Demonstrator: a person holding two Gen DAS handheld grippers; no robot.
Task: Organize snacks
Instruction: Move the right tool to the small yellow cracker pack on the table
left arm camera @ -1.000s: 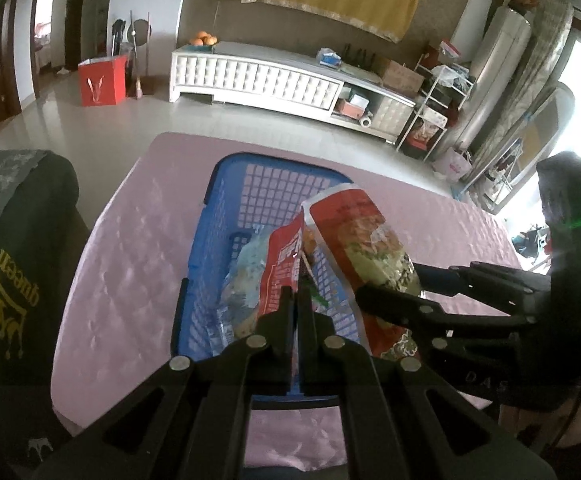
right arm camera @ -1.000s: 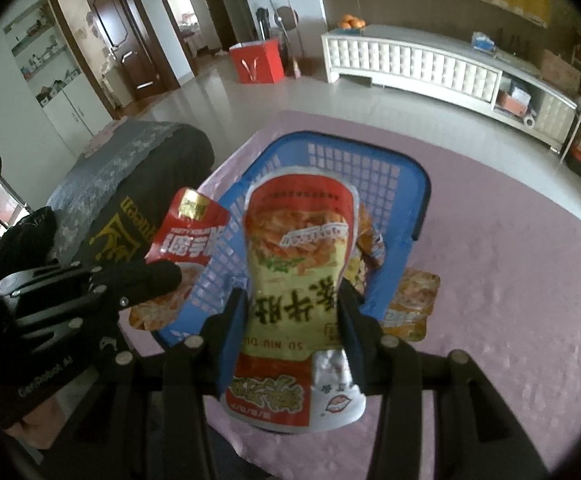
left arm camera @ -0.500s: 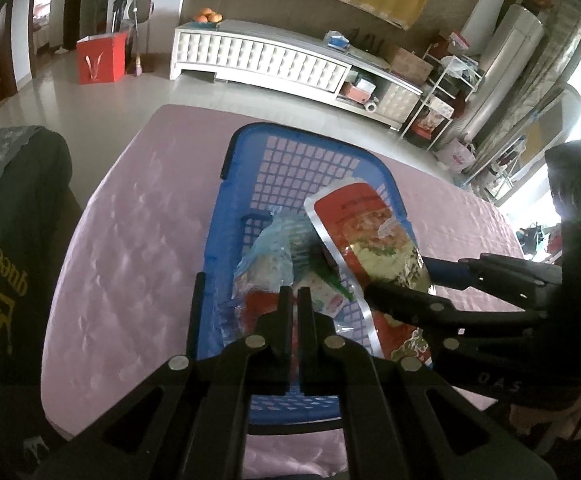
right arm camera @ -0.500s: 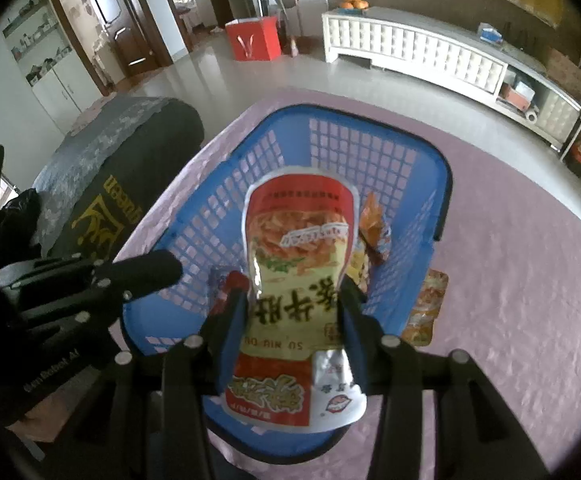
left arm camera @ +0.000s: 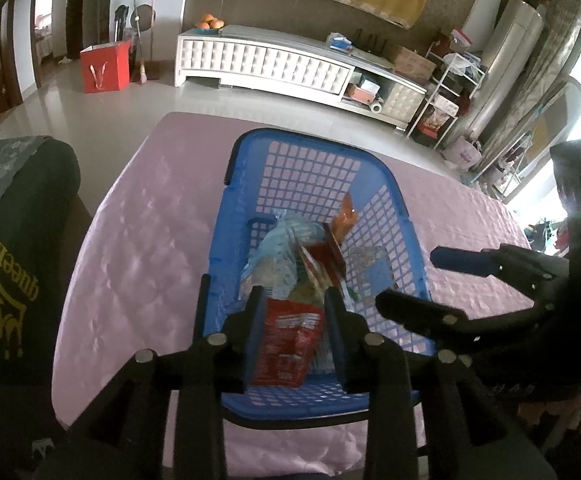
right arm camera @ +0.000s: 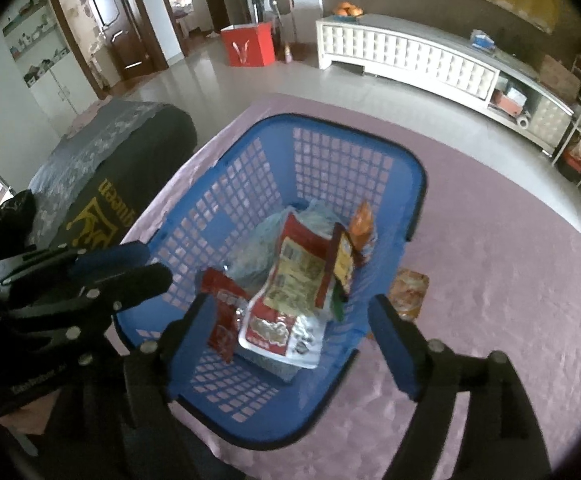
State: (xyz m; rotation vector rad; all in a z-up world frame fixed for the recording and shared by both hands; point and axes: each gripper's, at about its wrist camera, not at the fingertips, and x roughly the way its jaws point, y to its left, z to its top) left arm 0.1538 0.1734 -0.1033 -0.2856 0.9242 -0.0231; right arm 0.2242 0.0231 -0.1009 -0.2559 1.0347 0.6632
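Two handheld grippers hover over a blue basket (right arm camera: pixel 354 168) on a pink-clothed table (right arm camera: pixel 510 280). The left gripper (left arm camera: pixel 292 312) has its fingers spread, a small red packet (left arm camera: pixel 288 344) lying loose between them. The right gripper (right arm camera: pixel 290 320) gapes wide over a large snack pouch (right arm camera: pixel 290 296) lying in the basket. Another packet (right arm camera: pixel 410 292) lies on the cloth just beside it.

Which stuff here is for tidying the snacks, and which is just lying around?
For the job:
- blue basket
- snack packets in it, like the big red and yellow one
- orange packet on the table beside the basket
- left gripper and right gripper, jaws open

Just lying around:
- red box
- oranges
- white cabinet
- dark chair
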